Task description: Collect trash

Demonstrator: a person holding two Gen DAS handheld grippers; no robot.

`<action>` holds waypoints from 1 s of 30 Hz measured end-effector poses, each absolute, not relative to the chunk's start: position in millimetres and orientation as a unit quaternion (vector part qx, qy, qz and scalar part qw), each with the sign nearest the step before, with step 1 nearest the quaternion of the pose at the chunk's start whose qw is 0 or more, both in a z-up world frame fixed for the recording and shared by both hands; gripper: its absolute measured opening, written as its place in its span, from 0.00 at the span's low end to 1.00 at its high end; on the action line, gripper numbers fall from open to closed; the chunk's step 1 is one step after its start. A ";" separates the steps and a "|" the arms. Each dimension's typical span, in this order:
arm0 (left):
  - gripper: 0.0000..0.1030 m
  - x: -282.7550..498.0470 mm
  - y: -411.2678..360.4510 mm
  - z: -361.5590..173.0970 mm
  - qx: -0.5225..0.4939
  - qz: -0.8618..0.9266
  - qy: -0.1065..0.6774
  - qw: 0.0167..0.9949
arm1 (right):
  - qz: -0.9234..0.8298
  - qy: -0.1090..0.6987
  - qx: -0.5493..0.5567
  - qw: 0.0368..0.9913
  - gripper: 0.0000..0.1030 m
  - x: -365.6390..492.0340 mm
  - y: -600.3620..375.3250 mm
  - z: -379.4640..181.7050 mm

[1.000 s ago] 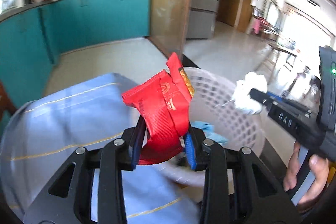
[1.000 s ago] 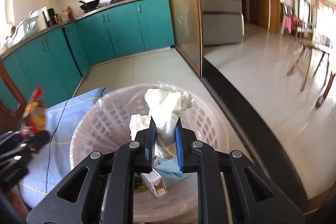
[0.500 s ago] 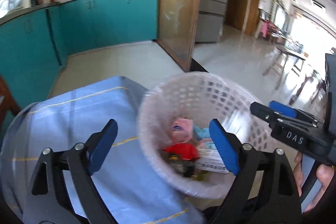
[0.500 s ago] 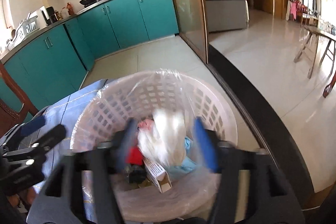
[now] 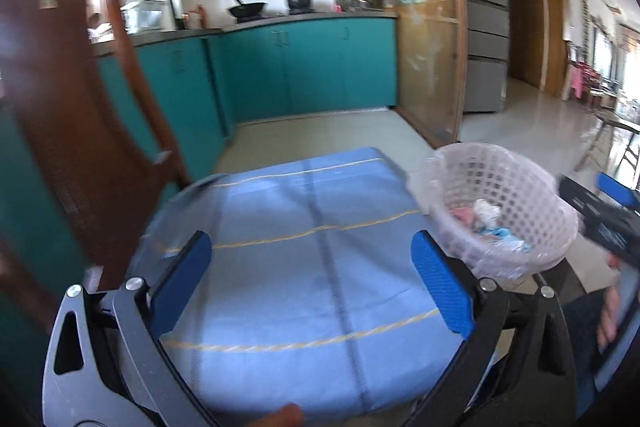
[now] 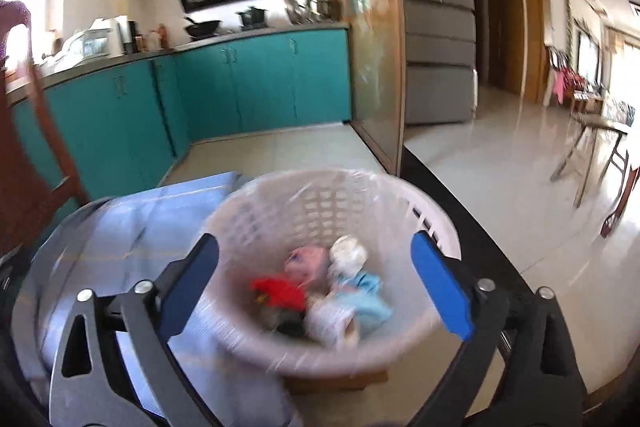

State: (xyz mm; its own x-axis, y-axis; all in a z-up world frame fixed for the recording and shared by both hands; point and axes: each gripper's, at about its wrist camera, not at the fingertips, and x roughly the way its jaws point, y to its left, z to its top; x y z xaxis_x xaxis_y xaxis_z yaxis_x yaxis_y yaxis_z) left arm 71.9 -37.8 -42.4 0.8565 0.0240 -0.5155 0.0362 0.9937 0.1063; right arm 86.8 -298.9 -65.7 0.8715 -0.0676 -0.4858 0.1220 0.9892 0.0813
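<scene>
A white lattice basket (image 6: 320, 177) with a clear liner stands by the table's right end. In it lie a red wrapper (image 6: 280, 289), a crumpled white tissue (image 6: 348, 251), a pink scrap (image 6: 306, 261) and a light blue scrap (image 6: 364, 287). My right gripper (image 6: 315, 241) hovers above the basket, its jaws opening and nothing between them. My left gripper (image 5: 310, 243) is over the blue tablecloth (image 5: 304, 203), jaws also opening and empty, with the basket (image 5: 520, 187) to its right. The right gripper (image 5: 600, 211) shows at the far right edge of the left wrist view.
A dark wooden chair (image 5: 80, 107) stands close on the left of the table. Teal kitchen cabinets (image 5: 312, 71) and a glass partition (image 5: 428, 59) lie beyond. A person's hand (image 5: 610, 319) holds the right tool. Tiled floor (image 6: 500, 195) opens to the right.
Both grippers opened. The red wrapper and the white tissue dropped into the basket. My left gripper swung left over the tablecloth; the right one drew back a little from the basket.
</scene>
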 end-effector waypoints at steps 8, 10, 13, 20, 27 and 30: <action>0.97 3.9 -18.5 -11.9 0.060 0.010 0.241 0.969 | -0.035 0.218 -0.003 0.975 0.97 5.2 -234.1 -25.0; 0.97 -6.9 -20.1 -7.8 0.062 0.003 0.236 0.970 | -0.043 0.208 -0.009 0.977 0.97 -5.9 -227.2 -14.9; 0.97 -20.6 -20.9 -1.8 0.068 0.004 0.223 0.972 | -0.049 0.196 -0.007 0.979 0.97 -19.9 -224.2 -3.3; 0.97 -40.0 -24.5 4.9 0.069 -0.009 0.206 0.976 | -0.089 0.170 -0.033 0.981 0.97 -47.9 -218.6 10.2; 0.97 -47.8 -19.0 10.7 0.058 -0.010 0.198 0.979 | -0.102 0.163 -0.041 0.981 0.97 -54.2 -219.1 11.5; 0.97 -49.1 -16.9 13.4 0.053 -0.008 0.195 0.979 | -0.106 0.161 -0.046 0.980 0.97 -55.4 -216.9 10.2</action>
State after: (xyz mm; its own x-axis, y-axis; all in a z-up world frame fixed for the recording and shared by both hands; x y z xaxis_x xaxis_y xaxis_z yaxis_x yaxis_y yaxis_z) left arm -49.1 -16.9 13.4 0.9240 0.0045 -0.3823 0.0367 0.9943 0.1005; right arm -55.4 -216.9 10.2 0.9258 -0.2222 -0.3058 0.1926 0.9734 -0.1241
